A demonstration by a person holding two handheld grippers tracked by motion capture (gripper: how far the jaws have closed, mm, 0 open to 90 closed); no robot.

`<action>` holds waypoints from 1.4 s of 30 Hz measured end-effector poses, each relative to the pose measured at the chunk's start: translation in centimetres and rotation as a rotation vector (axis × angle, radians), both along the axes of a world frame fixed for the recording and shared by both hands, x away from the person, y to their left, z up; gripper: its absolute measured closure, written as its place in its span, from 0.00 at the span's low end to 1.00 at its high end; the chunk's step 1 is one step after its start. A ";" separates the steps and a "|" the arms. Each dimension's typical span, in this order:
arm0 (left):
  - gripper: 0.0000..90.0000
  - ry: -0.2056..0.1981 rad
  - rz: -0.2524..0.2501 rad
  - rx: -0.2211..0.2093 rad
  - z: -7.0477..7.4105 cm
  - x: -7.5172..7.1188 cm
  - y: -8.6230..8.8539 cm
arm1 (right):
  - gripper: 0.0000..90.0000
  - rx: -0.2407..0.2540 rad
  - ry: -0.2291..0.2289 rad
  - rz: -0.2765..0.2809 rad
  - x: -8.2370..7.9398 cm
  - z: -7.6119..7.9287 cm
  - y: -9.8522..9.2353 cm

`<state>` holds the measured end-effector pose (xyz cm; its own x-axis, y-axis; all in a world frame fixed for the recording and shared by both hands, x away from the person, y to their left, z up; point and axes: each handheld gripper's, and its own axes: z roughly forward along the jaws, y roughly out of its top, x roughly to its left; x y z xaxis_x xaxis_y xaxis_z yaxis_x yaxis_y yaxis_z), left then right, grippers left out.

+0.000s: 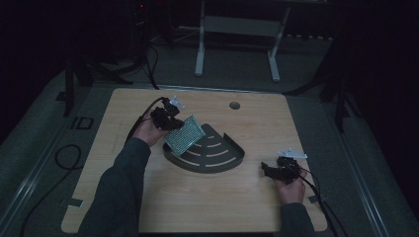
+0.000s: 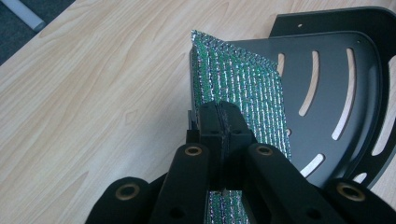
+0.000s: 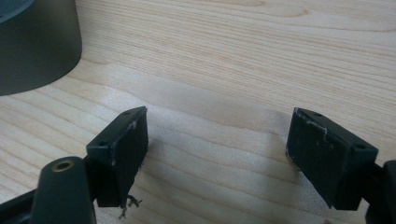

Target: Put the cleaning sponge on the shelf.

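In the left gripper view, the left gripper [image 2: 223, 122] covers the near end of the green-and-silver foil pouch [image 2: 243, 88], and the dark slotted tray [image 2: 355, 70] beyond it runs off the right edge (its far rim cut at the top). In the right gripper view, that tray's wall [image 3: 32, 44] is cut by the upper-left corner, ahead and left of the right gripper [image 3: 217, 154].
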<state>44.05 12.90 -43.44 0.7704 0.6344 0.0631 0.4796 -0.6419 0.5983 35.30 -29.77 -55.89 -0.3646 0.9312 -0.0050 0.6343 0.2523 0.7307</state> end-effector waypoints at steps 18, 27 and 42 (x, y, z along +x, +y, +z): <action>1.00 0.011 -0.016 0.031 -0.9 0.2 -0.5 | 0.23 0.000 0.000 0.000 0.0 0.0 0.0; 1.00 0.020 -0.026 0.056 -1.6 0.2 -1.1 | 0.22 0.000 0.000 0.000 0.0 0.0 0.0; 1.00 0.035 -0.041 0.109 -2.4 0.2 -1.8 | 0.23 0.000 0.000 0.000 0.0 0.0 0.0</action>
<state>44.25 11.10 -45.81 0.7984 0.5934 0.1024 0.4714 -0.7217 0.5070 35.30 -29.77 -55.89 -0.3647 0.9311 -0.0052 0.6344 0.2525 0.7306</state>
